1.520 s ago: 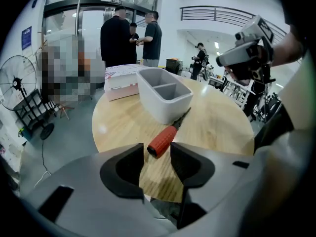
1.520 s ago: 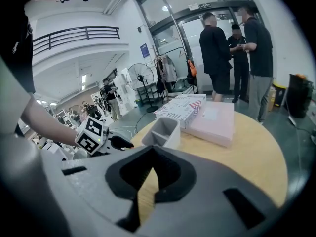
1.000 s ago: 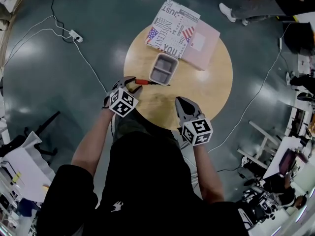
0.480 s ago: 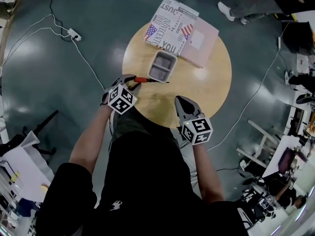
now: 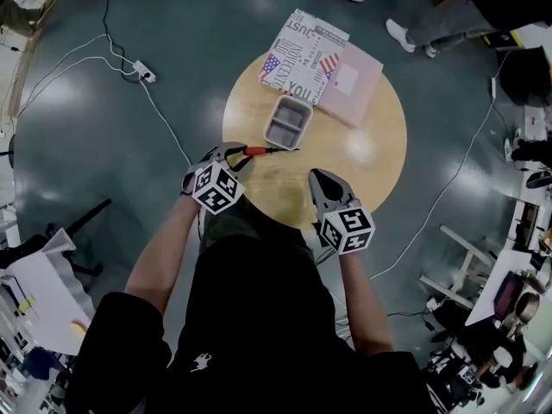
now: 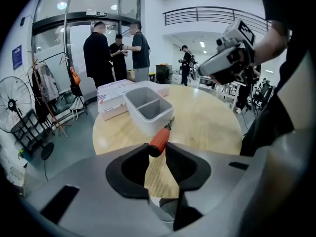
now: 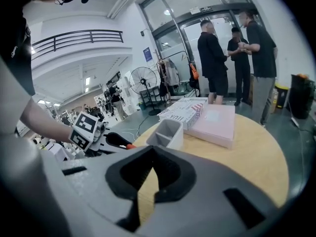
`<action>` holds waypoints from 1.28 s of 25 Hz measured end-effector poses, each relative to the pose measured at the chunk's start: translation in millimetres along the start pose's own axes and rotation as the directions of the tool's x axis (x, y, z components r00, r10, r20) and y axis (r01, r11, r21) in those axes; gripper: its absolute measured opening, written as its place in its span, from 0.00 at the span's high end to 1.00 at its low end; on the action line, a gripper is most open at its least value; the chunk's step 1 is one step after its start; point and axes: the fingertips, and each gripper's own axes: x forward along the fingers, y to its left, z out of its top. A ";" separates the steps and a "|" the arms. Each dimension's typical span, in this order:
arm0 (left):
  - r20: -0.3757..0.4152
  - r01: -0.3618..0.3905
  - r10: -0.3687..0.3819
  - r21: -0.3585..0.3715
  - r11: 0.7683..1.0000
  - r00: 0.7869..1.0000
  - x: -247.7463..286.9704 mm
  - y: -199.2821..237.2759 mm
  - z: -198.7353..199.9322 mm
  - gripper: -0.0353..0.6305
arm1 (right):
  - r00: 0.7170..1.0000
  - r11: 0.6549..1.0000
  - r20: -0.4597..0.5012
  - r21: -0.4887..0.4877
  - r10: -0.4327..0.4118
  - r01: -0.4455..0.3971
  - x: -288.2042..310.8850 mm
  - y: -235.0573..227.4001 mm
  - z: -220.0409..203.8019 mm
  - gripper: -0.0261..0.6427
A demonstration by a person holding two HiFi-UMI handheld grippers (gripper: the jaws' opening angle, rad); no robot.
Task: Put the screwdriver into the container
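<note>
The red-handled screwdriver [image 5: 256,151] lies level at the round wooden table's [image 5: 366,158] left edge, its dark tip toward the grey two-compartment container [image 5: 287,121]. My left gripper [image 5: 242,153] has the handle's end between its jaws, which are closing. In the left gripper view the pads touch both sides of the screwdriver's handle [image 6: 159,140], and the container [image 6: 148,110] stands just beyond the left gripper [image 6: 157,153]. My right gripper [image 5: 321,180] hovers over the table's near edge, shut and empty. In the right gripper view the right gripper [image 7: 152,150] faces the container [image 7: 168,132].
A box with newspaper print [image 5: 302,52] and a pink box [image 5: 352,80] lie at the table's far side behind the container. White cables and a power strip [image 5: 142,74] run across the floor on the left. Several people [image 6: 116,51] stand near glass doors.
The left gripper's jaws have come in round the screwdriver's red handle, which lay just ahead of them a second ago. The right gripper has stayed in place.
</note>
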 end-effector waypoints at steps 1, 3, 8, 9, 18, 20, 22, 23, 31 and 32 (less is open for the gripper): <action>0.003 -0.003 0.003 0.002 1.000 1.000 -3.8 -2.4 2.3 0.79 | 1.000 1.000 0.005 -0.001 0.002 -0.002 -2.1 0.9 0.9 0.96; 0.011 -0.009 0.009 0.008 1.000 1.000 -11.3 -5.7 8.3 0.79 | 1.000 1.000 0.019 -0.002 0.006 -0.006 -5.2 1.8 4.2 0.96; 0.027 -0.018 0.017 0.033 0.999 0.999 -25.4 -15.8 21.5 0.80 | 0.998 1.000 0.064 -0.005 0.019 -0.018 -11.4 2.1 12.3 0.96; 0.030 -0.022 0.020 0.038 0.999 0.999 -28.0 -18.0 24.4 0.80 | 0.997 1.000 0.072 -0.004 0.019 -0.019 -13.6 1.8 13.5 0.96; 0.106 -0.044 0.042 0.020 0.999 0.993 -52.9 -33.7 69.1 0.80 | 0.991 0.999 0.132 -0.042 0.002 0.004 -36.8 -1.0 35.0 0.96; 0.131 -0.047 0.044 0.017 0.999 0.990 -57.5 -36.1 81.5 0.80 | 0.988 0.999 0.151 -0.048 -0.001 0.008 -41.2 -1.1 41.7 0.96; 0.156 -0.050 0.047 0.017 0.999 0.987 -62.3 -37.9 93.7 0.80 | 0.986 0.998 0.165 -0.055 -0.004 0.013 -45.4 -1.6 47.1 0.96; 0.169 -0.054 0.051 0.017 0.998 0.984 -65.0 -37.8 99.8 0.80 | 0.985 0.998 0.170 -0.059 -0.006 0.016 -47.2 -2.0 49.6 0.96; 0.258 -0.104 0.104 -0.013 0.994 0.961 -97.8 -25.2 139.2 0.80 | 0.979 0.995 0.200 -0.084 -0.030 0.048 -61.1 -3.9 69.8 0.96; 0.265 -0.112 0.112 -0.016 0.994 0.958 -102.1 -22.8 142.0 0.80 | 0.979 0.995 0.203 -0.087 -0.033 0.052 -62.5 -4.0 72.1 0.96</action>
